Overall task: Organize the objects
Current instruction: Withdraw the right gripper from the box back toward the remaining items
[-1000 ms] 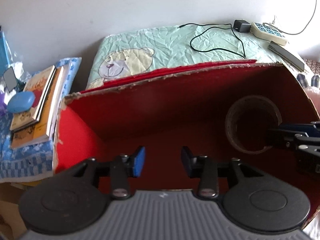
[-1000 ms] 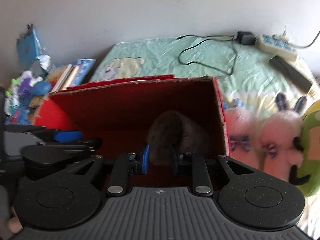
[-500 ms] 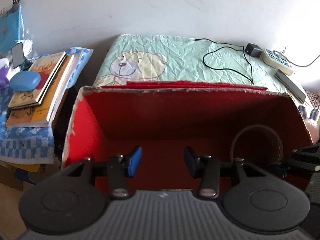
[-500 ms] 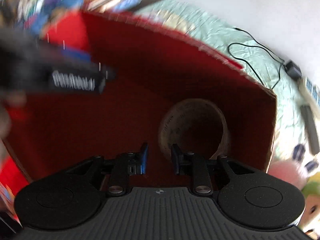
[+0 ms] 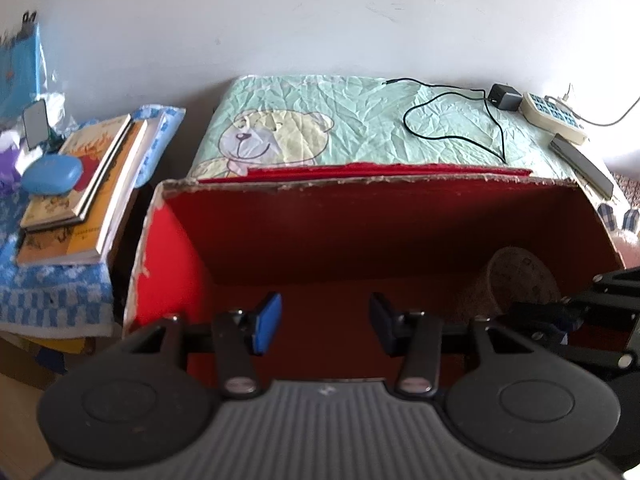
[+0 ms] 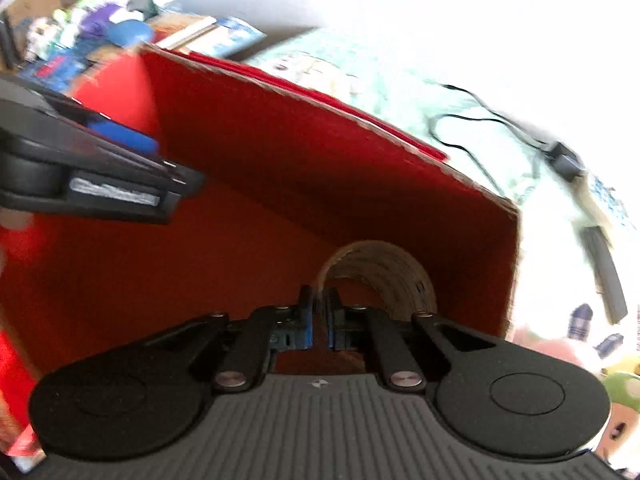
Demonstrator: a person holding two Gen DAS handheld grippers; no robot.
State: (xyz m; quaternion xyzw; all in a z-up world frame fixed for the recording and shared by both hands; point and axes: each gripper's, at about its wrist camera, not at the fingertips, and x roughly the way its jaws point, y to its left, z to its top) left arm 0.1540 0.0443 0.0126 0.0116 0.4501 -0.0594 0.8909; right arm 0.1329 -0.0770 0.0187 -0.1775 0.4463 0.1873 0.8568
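A red cardboard box [image 5: 360, 186] lies open in front of me on the bed. A brown tape roll [image 5: 520, 280] stands on edge in its right end. In the right wrist view my right gripper [image 6: 319, 314] is shut on the near wall of the tape roll [image 6: 380, 276], low inside the box [image 6: 320, 152]. My left gripper [image 5: 324, 320] hangs open above the box's middle with nothing between its blue pads. The right gripper [image 5: 560, 314] shows at the right edge of the left wrist view, and the left gripper [image 6: 132, 160] crosses the left side of the right wrist view.
The box rests on a pale green sheet with a bear print [image 5: 300, 136]. A black cable [image 5: 460, 120], charger and power strip [image 5: 554, 116] lie at the back right. Stacked books [image 5: 80, 188] and a blue case [image 5: 52, 174] sit left. Plush toys [image 6: 560, 350] lie right of the box.
The right gripper's fingers have closed from a wider gap onto the tape roll's wall, and it has tilted inside the box. The left gripper stays open and has barely shifted.
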